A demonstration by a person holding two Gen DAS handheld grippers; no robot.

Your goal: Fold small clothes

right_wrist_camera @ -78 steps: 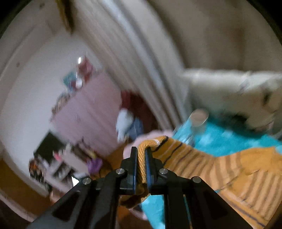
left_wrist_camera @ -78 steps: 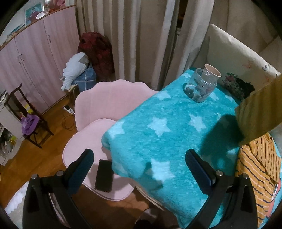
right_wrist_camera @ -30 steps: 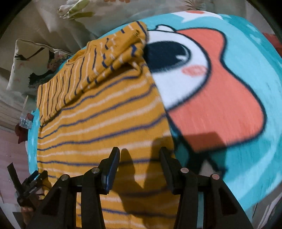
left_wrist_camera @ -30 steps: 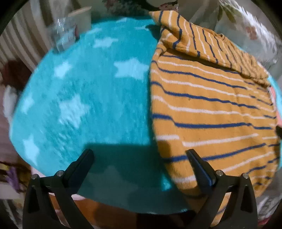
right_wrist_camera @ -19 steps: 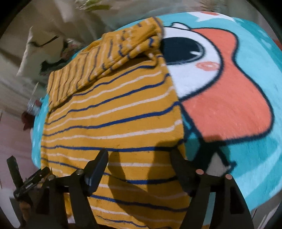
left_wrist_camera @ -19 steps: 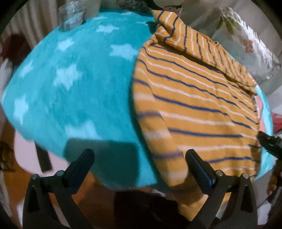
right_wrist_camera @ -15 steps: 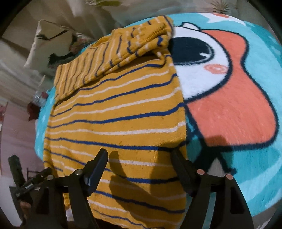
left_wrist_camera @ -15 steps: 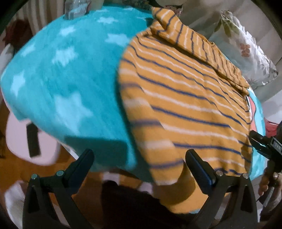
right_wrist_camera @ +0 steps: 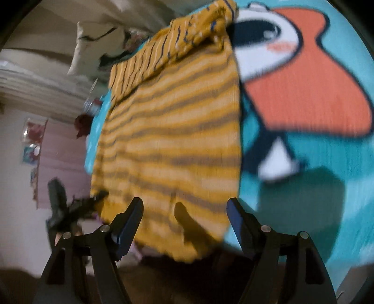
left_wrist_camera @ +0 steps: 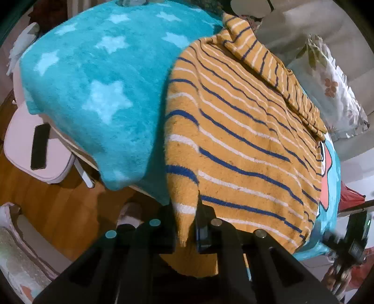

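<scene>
An orange top with blue and white stripes (left_wrist_camera: 245,131) lies flat on a turquoise star blanket (left_wrist_camera: 93,77), its sleeve folded across the far end. Its hem hangs over the near table edge. My left gripper (left_wrist_camera: 187,210) is shut on the hem's left corner, and in the right wrist view it (right_wrist_camera: 70,208) shows at the left, holding that corner. My right gripper (right_wrist_camera: 184,208) is open just above the hem of the top (right_wrist_camera: 173,131), near its right corner, and its pads do not press the cloth. That view is blurred.
A pink chair (left_wrist_camera: 21,131) with a black phone (left_wrist_camera: 39,149) on it stands left of the table, over a wooden floor. A glass jar (left_wrist_camera: 131,2) is at the far end. Floral pillows (left_wrist_camera: 334,93) lie behind. A cartoon figure (right_wrist_camera: 303,81) is printed on the blanket's right part.
My left gripper has slid right to the hem's left corner and shut on it. My right gripper has opened wider and come down toward the hem's right part.
</scene>
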